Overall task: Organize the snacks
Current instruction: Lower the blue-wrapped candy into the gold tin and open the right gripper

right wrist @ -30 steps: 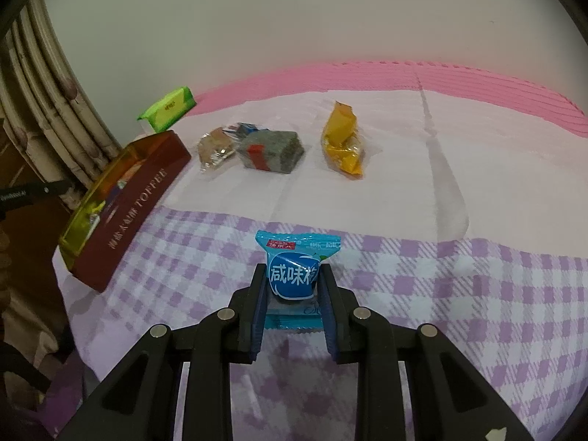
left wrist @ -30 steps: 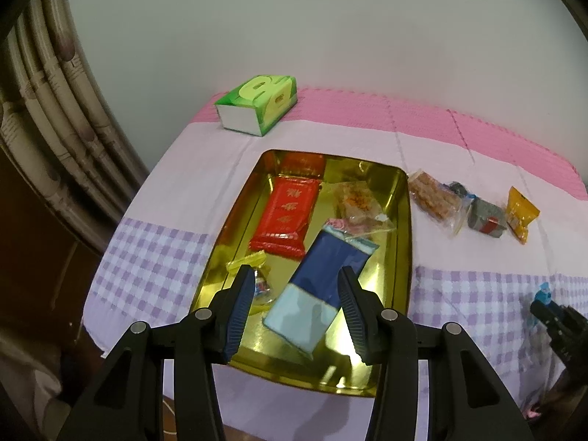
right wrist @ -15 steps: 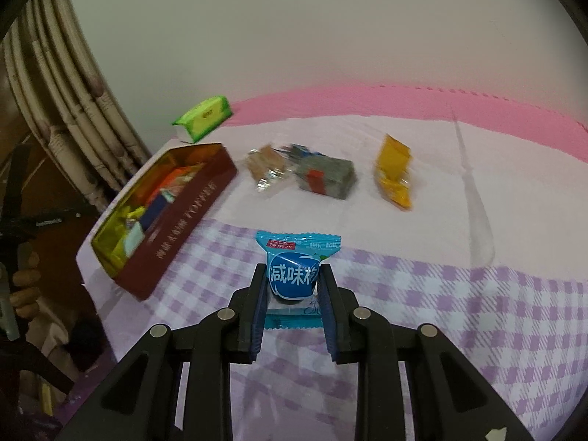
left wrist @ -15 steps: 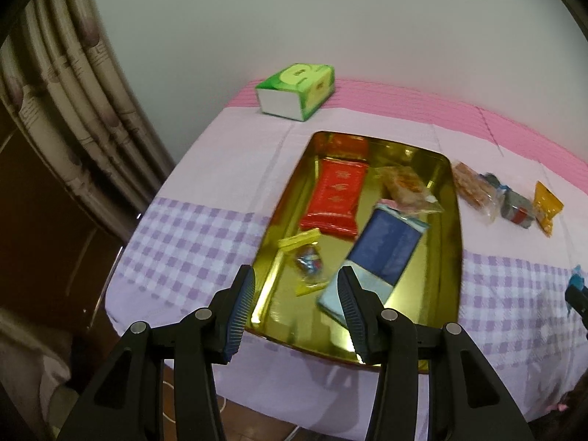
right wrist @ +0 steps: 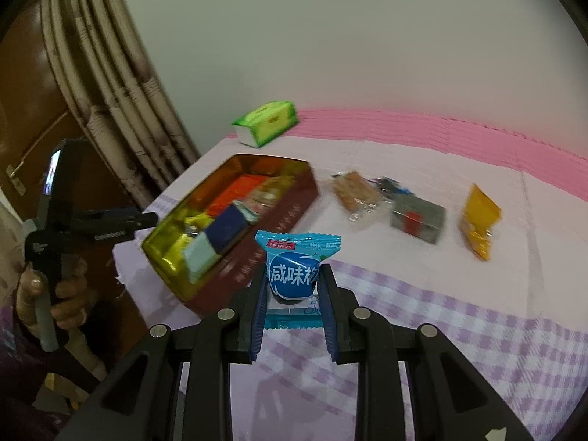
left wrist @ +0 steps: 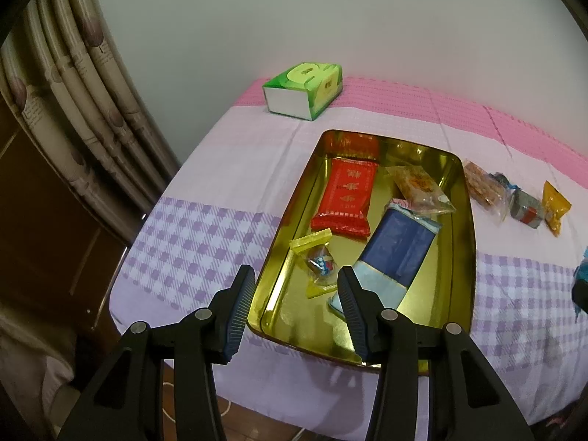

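Observation:
My right gripper [right wrist: 294, 288] is shut on a blue wrapped snack [right wrist: 294, 273], held above the purple checked cloth just right of the gold tin [right wrist: 286, 213]. The tin [left wrist: 467, 257] holds a red packet [left wrist: 347, 198], a dark blue packet [left wrist: 397, 253], a clear orange packet [left wrist: 419, 187] and a small yellow candy [left wrist: 318, 261]. Over the tin's near left corner hangs my left gripper [left wrist: 296, 288], open, with nothing between its fingers. A brown snack [right wrist: 354, 193], a grey block [right wrist: 417, 218] and a yellow packet [right wrist: 479, 220] lie loose on the cloth to the tin's right.
A green tissue box [left wrist: 305, 88] stands at the back of the table by the wall. A curtain [left wrist: 84, 84] and dark wood furniture border the table's left edge. A person's hand [right wrist: 70, 290] grips the left tool's handle beyond the table's corner.
My right gripper rose with the blue snack and swung left, so the tin's inside now shows. The left gripper drew back from over the blue packet to the tin's near corner.

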`<action>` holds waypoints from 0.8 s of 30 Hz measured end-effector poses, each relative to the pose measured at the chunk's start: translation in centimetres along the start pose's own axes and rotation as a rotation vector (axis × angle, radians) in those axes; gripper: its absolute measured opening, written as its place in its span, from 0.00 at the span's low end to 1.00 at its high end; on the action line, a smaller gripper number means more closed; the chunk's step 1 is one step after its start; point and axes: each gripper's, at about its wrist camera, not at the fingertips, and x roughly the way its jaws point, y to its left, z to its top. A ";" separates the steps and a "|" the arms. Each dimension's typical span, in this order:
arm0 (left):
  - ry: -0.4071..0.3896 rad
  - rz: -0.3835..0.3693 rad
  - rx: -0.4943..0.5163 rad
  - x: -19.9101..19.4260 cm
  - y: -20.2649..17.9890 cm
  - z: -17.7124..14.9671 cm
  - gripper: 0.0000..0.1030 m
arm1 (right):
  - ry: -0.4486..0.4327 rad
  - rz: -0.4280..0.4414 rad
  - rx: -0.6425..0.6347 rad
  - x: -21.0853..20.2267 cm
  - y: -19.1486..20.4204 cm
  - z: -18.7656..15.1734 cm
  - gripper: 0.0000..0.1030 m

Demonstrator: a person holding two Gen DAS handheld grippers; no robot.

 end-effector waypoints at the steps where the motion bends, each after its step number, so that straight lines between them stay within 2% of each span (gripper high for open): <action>1: 0.000 -0.001 0.000 0.0 0.0 0.0 0.49 | 0.001 0.009 -0.006 0.2 0.5 0.2 0.24; 12: -0.003 -0.011 0.008 -0.2 0.0 0.0 0.51 | 0.051 0.103 -0.047 3.7 4.5 2.2 0.24; 24: 0.027 -0.041 -0.056 0.4 1.5 0.4 0.56 | 0.098 0.172 -0.056 7.8 7.5 4.3 0.24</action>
